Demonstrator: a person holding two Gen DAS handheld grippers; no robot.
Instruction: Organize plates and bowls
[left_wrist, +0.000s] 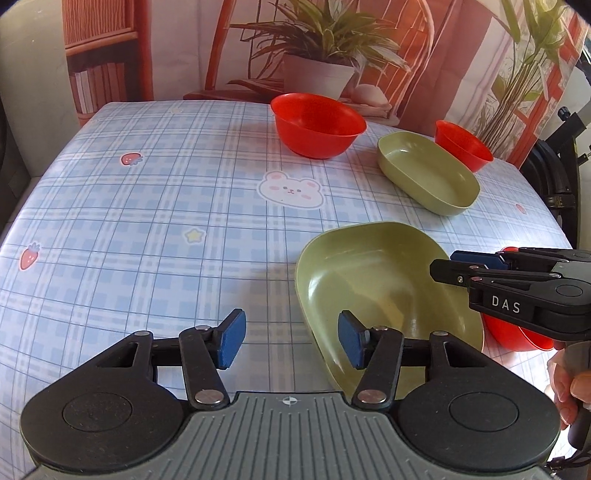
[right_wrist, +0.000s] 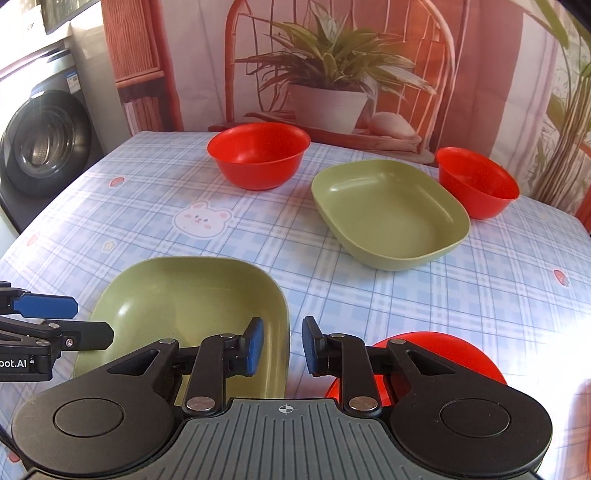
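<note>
Both grippers are hovering low over the near edge of the table (right_wrist: 369, 295), which is wearing a blue plaid cloth with a bear face (right_wrist: 201, 220) printed on it. The left gripper (left_wrist: 291, 339) is sitting wide apart with nothing between its blue pads, its right finger hanging just above the rim of the near green plate (left_wrist: 369, 273). The right gripper (right_wrist: 282, 347) is also spread and gripping nothing, hanging over the gap between that near plate (right_wrist: 192, 295) and a red bowl (right_wrist: 461, 354) that's peeking out under its right finger (mostly hidden, so I can't say much about it). Farther back, a second green plate (right_wrist: 391, 214) is lying between two more red bowls: a big one (right_wrist: 258, 155) toward the back left and a smaller one (right_wrist: 476, 184) just beside the plate's far right corner. All dishes are looking empty and upright.
</note>
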